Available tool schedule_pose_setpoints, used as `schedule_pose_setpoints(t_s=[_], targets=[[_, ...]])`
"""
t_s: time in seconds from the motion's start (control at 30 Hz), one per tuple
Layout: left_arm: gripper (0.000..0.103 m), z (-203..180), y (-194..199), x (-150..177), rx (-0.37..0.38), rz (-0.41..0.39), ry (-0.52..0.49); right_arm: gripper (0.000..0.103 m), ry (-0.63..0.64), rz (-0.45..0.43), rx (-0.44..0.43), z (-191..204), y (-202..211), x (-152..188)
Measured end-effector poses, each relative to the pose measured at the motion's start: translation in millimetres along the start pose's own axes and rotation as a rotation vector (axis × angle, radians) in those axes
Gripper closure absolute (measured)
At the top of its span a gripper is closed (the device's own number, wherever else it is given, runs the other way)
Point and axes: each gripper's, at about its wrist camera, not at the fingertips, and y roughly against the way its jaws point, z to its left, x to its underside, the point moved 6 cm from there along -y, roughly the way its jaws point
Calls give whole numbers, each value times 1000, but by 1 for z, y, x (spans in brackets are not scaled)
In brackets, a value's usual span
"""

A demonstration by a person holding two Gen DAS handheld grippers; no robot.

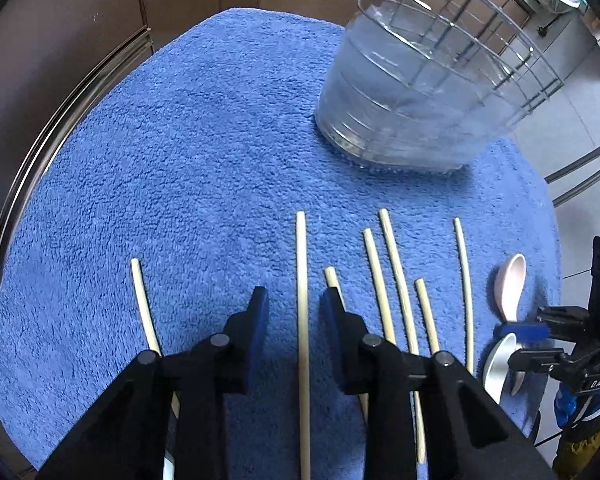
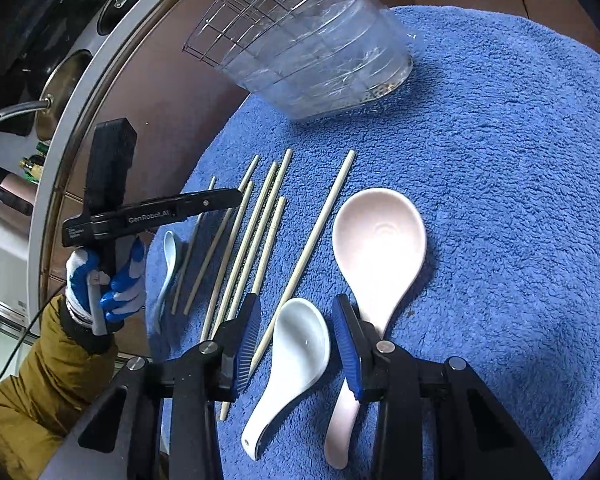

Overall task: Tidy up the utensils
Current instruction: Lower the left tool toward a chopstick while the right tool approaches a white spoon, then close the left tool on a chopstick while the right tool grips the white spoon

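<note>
Several pale wooden chopsticks point(image 1: 396, 276) lie side by side on a blue towel point(image 1: 180, 160); they also show in the right wrist view point(image 2: 256, 232). My left gripper point(image 1: 294, 300) is open, its jaws on either side of one long chopstick point(image 1: 302, 320). My right gripper point(image 2: 296, 308) is open over a white ceramic spoon point(image 2: 296, 348). A larger pink spoon point(image 2: 380, 236) lies just right of it. A small light blue spoon point(image 2: 170, 252) lies at the left of the chopsticks. A clear plastic holder in a wire rack point(image 1: 412, 92) stands at the towel's far side, empty.
The towel point(image 2: 500, 200) covers a round brown table with a metal rim point(image 1: 40, 148). Pots and pans point(image 2: 60, 92) sit beyond the table edge. The left gripper's body and a gloved hand point(image 2: 112, 280) hang over the table's left side.
</note>
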Motion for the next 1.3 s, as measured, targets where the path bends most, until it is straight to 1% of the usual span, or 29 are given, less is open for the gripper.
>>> schedule_pose_setpoints(t_s=[0.03,0.1,0.13,0.23,0.27,0.33,0.37,0.4,0.47,0.5,0.57,0.63,0.77,0.9,1.03,1.1,1.2,1.23,1.3], targets=[[79,-4,-2,-3,-11,3,-2,75,2,12,1,-1,-2,1],[80,-8,-4,-5,-30,14,-5,87,11,28,12,-3,-6,2],[80,-8,-5,-7,-37,19,-7,89,13,36,13,-4,-8,3],[86,-16,-10,-13,-82,32,-17,92,18,53,7,-6,-13,3],[89,-18,-12,-14,-101,34,-19,94,22,53,8,-6,-15,5],[92,-19,-12,-15,-125,35,-25,95,40,54,19,-5,-14,5],[97,-22,-13,-15,-127,34,-28,96,53,50,26,-3,-14,5],[99,-27,-13,-15,-127,29,-31,96,63,46,32,-1,-14,6],[99,-36,-13,-14,-140,10,-33,96,84,34,46,5,-13,8],[99,-37,-12,-13,-131,-5,-28,96,97,23,48,9,-12,9],[99,-37,-3,-5,-106,-48,-11,96,123,0,50,17,-7,11],[99,-40,8,-1,-82,-109,6,96,158,-22,66,28,-1,16],[99,-50,31,10,-51,-206,20,96,209,-50,107,43,8,25],[99,-64,64,29,-58,-332,-2,96,244,-93,132,60,19,34],[99,-67,84,41,-46,-419,-5,96,278,-137,166,79,29,43],[99,-62,99,50,-30,-463,0,96,298,-162,187,89,36,46],[99,-69,124,48,-18,-535,9,96,320,-207,218,97,52,43],[99,-64,137,50,-11,-557,9,96,328,-229,229,101,57,41],[99,-70,158,41,15,-620,17,96,350,-290,264,111,73,32]])
